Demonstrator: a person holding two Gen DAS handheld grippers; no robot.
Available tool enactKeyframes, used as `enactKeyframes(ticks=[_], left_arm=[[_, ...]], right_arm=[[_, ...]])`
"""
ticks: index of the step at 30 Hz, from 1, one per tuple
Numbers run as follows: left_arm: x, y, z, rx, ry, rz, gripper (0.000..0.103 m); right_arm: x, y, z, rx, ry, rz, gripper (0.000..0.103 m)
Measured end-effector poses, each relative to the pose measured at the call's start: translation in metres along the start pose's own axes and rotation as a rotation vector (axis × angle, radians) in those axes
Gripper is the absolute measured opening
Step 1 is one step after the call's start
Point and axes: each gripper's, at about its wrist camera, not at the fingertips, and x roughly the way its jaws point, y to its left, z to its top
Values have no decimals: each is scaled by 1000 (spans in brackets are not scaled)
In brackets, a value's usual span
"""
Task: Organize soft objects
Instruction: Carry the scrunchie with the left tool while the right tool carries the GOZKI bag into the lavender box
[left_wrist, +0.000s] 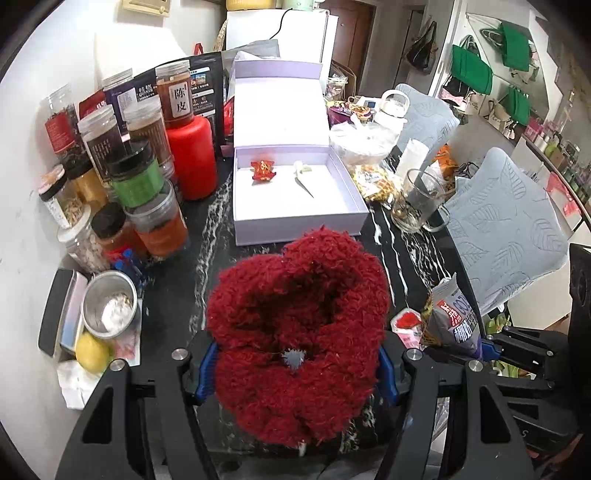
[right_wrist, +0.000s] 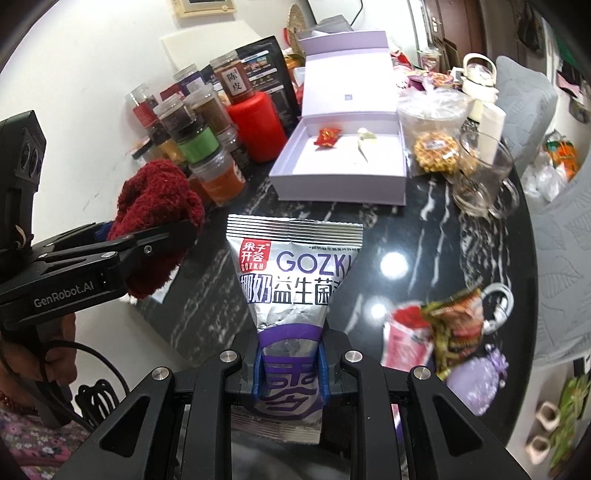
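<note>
The dark marbled desk carries an open white box at its middle. Just in front of the box, the left hand-held gripper clutches a fuzzy red cloth. To the right of that, the right hand-held gripper is clenched on a silver snack packet.

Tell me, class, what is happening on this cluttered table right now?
A person holds a claw in each hand above a dark marble table. The left claw is clamped on a fluffy red knitted piece. The right claw is shut on a silver and purple snack packet. Both are held up, short of an open lilac box, which already holds a red wrapped sweet and a pale one.
</note>
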Motion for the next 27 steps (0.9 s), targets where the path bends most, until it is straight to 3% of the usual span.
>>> enactKeyframes(ticks=[15,27], left_arm=[[15,39,57,49,-38,-37,66],[40,48,96,94,-39,-87,66]], right_arm=[[29,18,61,40,-64,-28,22],[46,12,100,57,-97,-61,22]])
